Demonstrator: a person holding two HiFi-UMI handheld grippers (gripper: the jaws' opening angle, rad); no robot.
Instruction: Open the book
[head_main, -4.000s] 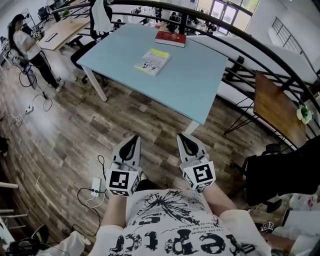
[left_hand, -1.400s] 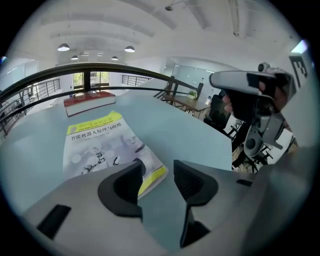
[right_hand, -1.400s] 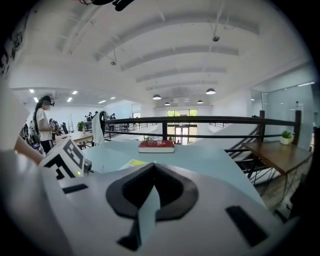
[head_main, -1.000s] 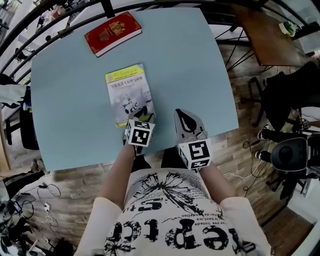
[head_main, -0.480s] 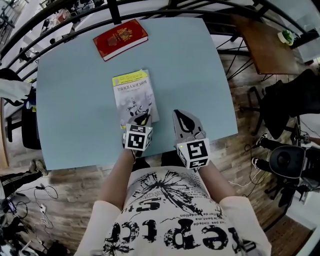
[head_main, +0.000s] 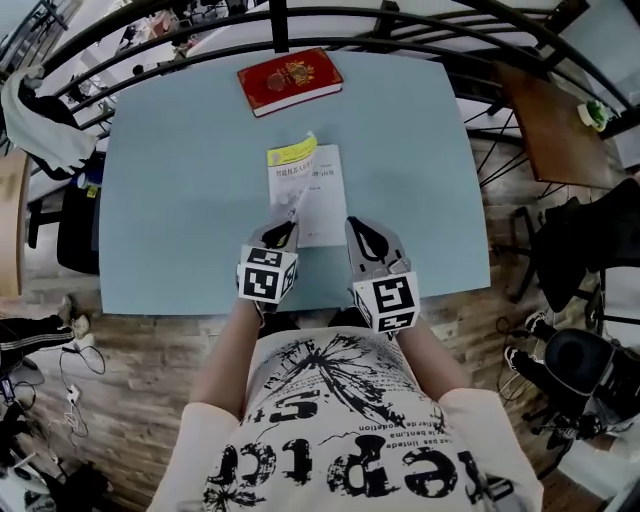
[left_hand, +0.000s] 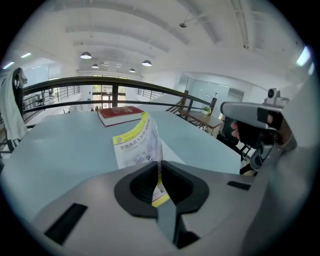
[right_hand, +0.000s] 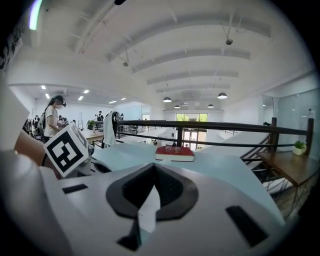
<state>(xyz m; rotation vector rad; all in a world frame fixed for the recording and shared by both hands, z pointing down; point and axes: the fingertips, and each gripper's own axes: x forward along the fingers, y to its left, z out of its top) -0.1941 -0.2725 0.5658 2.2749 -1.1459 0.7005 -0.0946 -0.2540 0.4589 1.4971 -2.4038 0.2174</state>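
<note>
Only its own view shows your left gripper (left_hand: 159, 167), jaws just closed, pinching the book (head_main: 318, 200) by its cover (left_hand: 135, 145). Your right gripper (right_hand: 152, 172) has its jaws together, empty. Two books lie upper centre, one the red book (head_main: 290, 78).

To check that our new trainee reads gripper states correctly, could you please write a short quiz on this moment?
1. Which lies farther from the person on the table: the red book or the paperback?
2. True or false: the right gripper grips the red book.
3. The left gripper pinches: A the paperback's front cover; B the red book; C nothing.

Key
1. The red book.
2. False: its jaws are together with nothing between them.
3. A: the jaws have just been closing and now clamp the raised front cover.
</note>
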